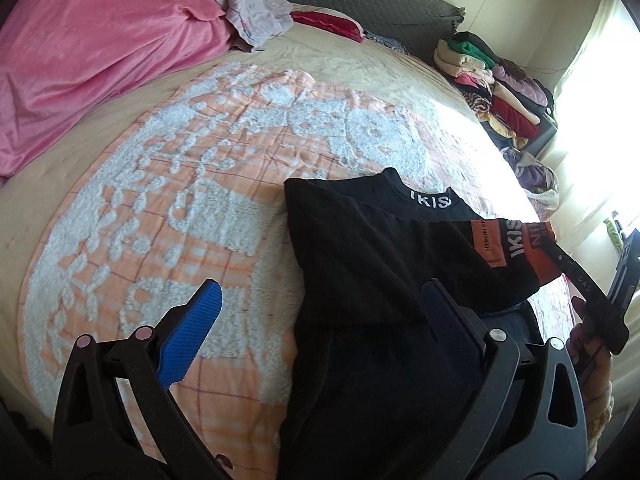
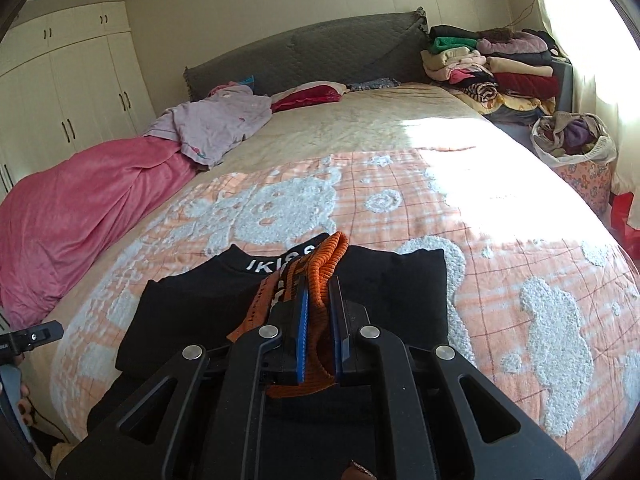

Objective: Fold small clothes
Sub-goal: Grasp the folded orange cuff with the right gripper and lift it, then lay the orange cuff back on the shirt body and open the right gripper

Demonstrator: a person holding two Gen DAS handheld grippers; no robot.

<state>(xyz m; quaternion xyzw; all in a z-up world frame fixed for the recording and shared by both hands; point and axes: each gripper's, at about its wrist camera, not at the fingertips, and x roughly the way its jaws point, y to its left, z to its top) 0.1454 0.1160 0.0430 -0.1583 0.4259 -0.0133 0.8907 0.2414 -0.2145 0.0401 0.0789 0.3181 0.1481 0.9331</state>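
Right gripper (image 2: 319, 300) pinches the black knit top's (image 1: 360, 240) orange ribbed cuff (image 2: 324, 276), drawing the sleeve inward; left gripper (image 1: 320, 312) spread, empty above it.

One gripper spread wide, the other clamped tight

The left gripper (image 1: 320, 308) points steeply downward with its jaws wide apart, the blue pad (image 1: 192, 332) of one finger well clear of the dark pad of the other, and nothing pinched between them. The right gripper (image 2: 319, 320) tilts down more gently, its jaws drawn nearly together and pressing on an orange ribbed cuff (image 2: 320, 280). Fingers (image 2: 24, 400) of the person's left hand show at the right wrist view's lower left edge.
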